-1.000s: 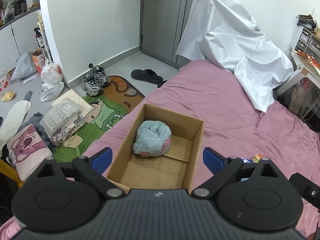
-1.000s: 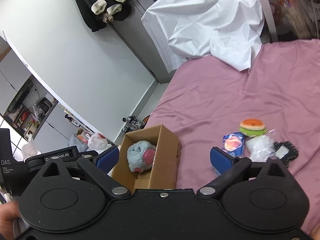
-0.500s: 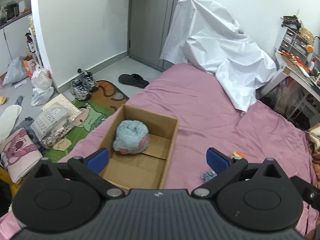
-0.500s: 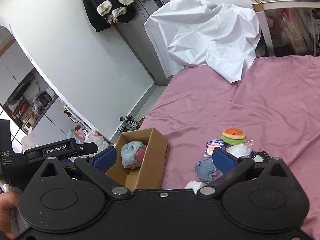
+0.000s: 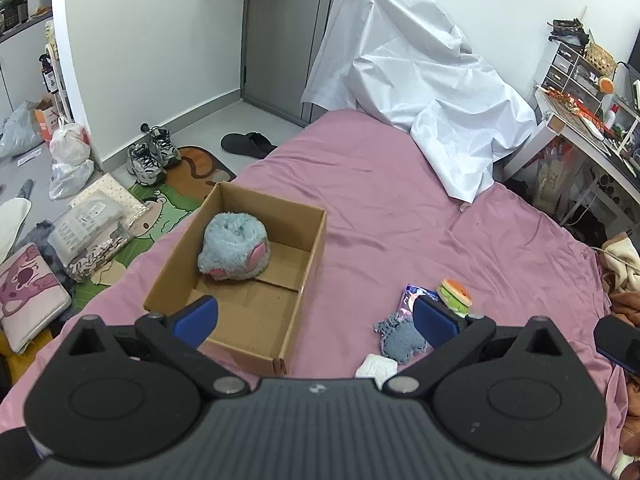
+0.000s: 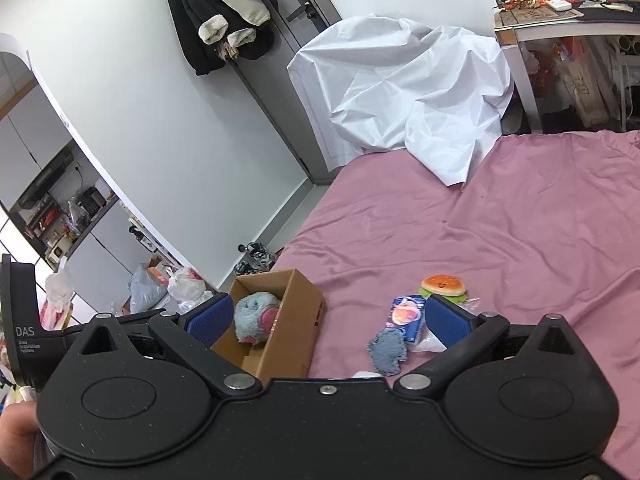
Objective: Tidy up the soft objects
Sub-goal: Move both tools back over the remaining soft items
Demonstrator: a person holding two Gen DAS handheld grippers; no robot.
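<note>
An open cardboard box stands on the pink bed sheet with a fluffy blue and pink plush inside it. To its right lie a burger plush, a blue packet, a grey-blue cloth piece and a white soft item. My left gripper is open above the box's near right corner, holding nothing. My right gripper is open too, with only bare sheet seen between its fingers.
A white sheet drapes over something at the bed's far end. The floor on the left holds shoes, bags and a green mat. A cluttered desk stands at the right. Dark coats hang by the door.
Both grippers have drawn back and to the right of the box, so the box sits further left in the left wrist view and the small items beside it have come into sight.
</note>
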